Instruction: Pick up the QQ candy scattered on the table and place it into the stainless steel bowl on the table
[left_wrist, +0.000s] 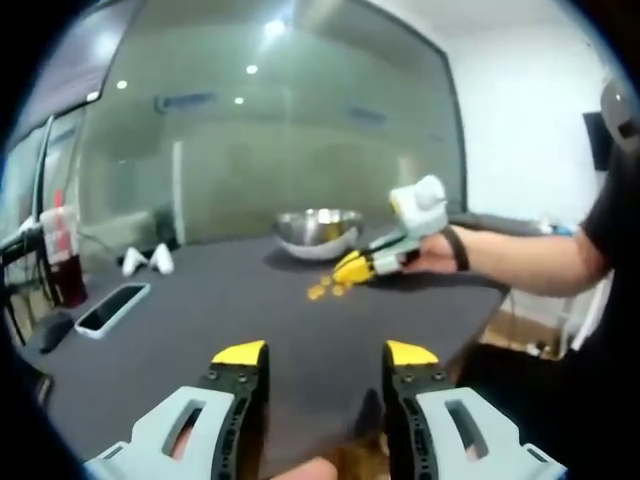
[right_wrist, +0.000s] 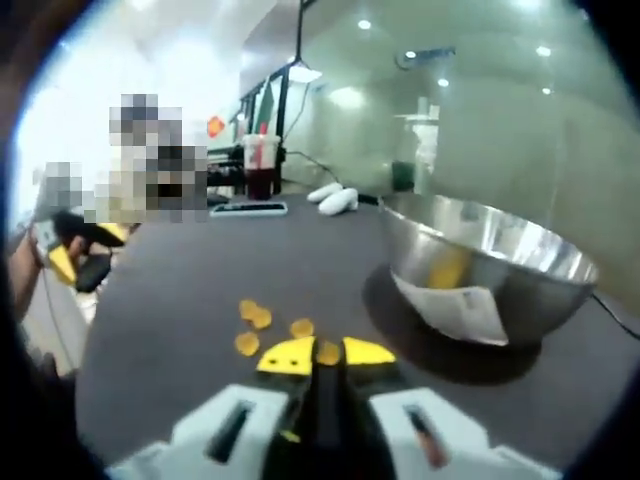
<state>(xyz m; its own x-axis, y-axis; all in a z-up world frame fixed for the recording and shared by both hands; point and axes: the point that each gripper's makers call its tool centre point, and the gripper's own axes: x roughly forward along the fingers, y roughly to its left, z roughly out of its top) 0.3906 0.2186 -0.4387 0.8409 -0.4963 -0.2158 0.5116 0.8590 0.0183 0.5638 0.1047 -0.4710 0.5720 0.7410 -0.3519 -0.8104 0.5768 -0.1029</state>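
Several yellow QQ candies (right_wrist: 250, 314) lie loose on the dark table (right_wrist: 180, 300), left of the stainless steel bowl (right_wrist: 490, 260). My right gripper (right_wrist: 328, 354) is down at the candies with its jaws closed in on one QQ candy between the yellow tips. In the left gripper view the right gripper (left_wrist: 350, 268), held in a hand, touches down beside the candies (left_wrist: 325, 288) in front of the bowl (left_wrist: 318, 232). My left gripper (left_wrist: 325, 355) hangs open over the near table edge, holding nothing. The left gripper (right_wrist: 75, 255) also appears at the far left of the right gripper view.
A phone (left_wrist: 112, 308) lies flat near the table's left side, with a cup of red drink (left_wrist: 62, 250) beyond it. Two small white objects (left_wrist: 148, 260) sit at the back. The person's arm (left_wrist: 520, 262) reaches in from the right.
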